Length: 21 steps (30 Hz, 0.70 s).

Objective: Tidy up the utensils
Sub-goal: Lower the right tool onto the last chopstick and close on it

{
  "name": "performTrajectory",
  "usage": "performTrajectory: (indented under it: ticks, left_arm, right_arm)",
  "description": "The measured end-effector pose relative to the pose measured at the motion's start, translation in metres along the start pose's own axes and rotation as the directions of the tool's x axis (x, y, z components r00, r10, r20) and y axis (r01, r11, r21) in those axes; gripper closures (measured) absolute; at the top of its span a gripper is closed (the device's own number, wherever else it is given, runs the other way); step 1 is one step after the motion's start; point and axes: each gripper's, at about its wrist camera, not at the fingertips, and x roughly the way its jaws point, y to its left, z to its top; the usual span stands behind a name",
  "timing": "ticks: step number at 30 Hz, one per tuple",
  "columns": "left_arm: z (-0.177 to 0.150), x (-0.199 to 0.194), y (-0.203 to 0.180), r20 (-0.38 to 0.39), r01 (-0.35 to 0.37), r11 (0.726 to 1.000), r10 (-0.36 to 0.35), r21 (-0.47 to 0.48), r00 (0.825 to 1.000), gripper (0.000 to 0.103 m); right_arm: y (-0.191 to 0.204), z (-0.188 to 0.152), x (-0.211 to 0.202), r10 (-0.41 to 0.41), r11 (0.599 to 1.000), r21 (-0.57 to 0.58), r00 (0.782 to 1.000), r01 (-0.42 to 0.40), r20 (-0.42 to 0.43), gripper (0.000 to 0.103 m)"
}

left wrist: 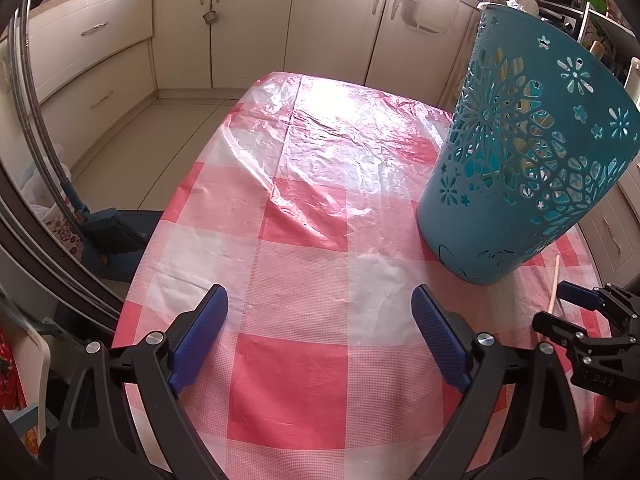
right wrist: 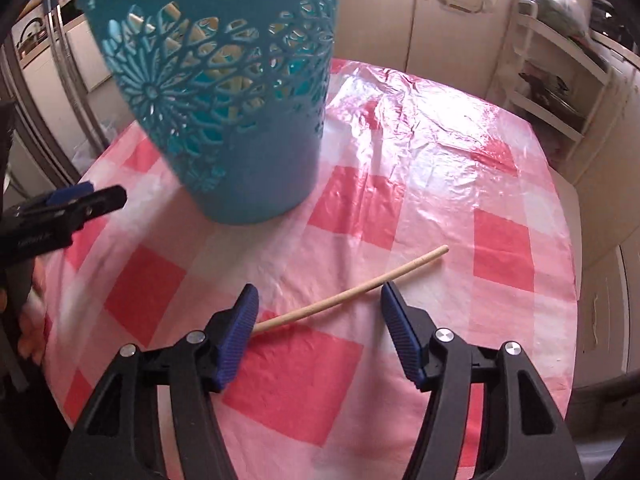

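- your right gripper point(right wrist: 316, 306) is the nearer one: its jaws stand wide and hold nothing, and the stick point(right wrist: 352, 291) lies on the counter point(right wrist: 500, 240) right between them.
- the stick's long axis runs crosswise to your jaws, low at the left and climbing away to the right. its near end slips out of sight behind your left finger point(right wrist: 240, 320); its far end lies past your right finger point(right wrist: 400, 328), free on the cloth.
- i judge the jaws are not yet square to it. the stick crosses the gap at a slant, so a straight close would meet it near the right finger's tip first. a small twist of the wrist should bring the pads flat against its sides.
- whether the fingers are low enough to touch the cloth you cannot tell from here.
- your left gripper point(left wrist: 320, 312) is also wide and empty, over bare checked cloth well to the left. from its camera the stick point(left wrist: 554, 284) shows only as a thin sliver at the right edge, beside the right gripper, so the left is the poorer choice.
- farther on stands the basket point(right wrist: 256, 184), teal and pierced, upright on the counter, ahead and left of the stick and apart from it. pale handles show through its cut-outs, so it looks like the place the stick belongs.
- beyond that, cabinets point(left wrist: 256, 28) along the wall.
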Motion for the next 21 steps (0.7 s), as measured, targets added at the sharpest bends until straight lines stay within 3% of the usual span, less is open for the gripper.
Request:
performTrajectory:
  ticks: [7,10,12,14,21]
  left_arm:
    - [0.000,0.001,-0.001,-0.003,-0.007,1.000,0.007,0.006,1.000,0.014]
    - [0.000,0.001,-0.001,-0.002,-0.002,1.000,0.002,0.003,1.000,0.014]
    - [0.001,0.001,-0.001,-0.001,0.000,1.000,0.000,0.002,1.000,0.014]
    - [0.000,0.001,-0.001,-0.001,-0.001,1.000,0.001,0.002,1.000,0.013]
    - [0.000,0.001,-0.001,-0.001,0.001,1.000,-0.001,0.001,1.000,0.013]
  right_arm:
    - [-0.034,-0.010,-0.008,-0.010,0.982,0.187,1.000,0.007,0.016,0.047]
    - [-0.017,-0.012,-0.008,-0.006,0.997,0.072,1.000,0.005,0.013,0.061]
    - [-0.006,-0.016,-0.009,0.033,0.999,-0.042,0.999,-0.034,-0.011,0.081]
    - [-0.002,-0.018,-0.011,0.067,0.994,-0.081,0.997,-0.069,-0.035,0.086]
    - [-0.035,-0.015,-0.006,-0.013,0.993,0.115,1.000,0.014,-0.013,0.084]
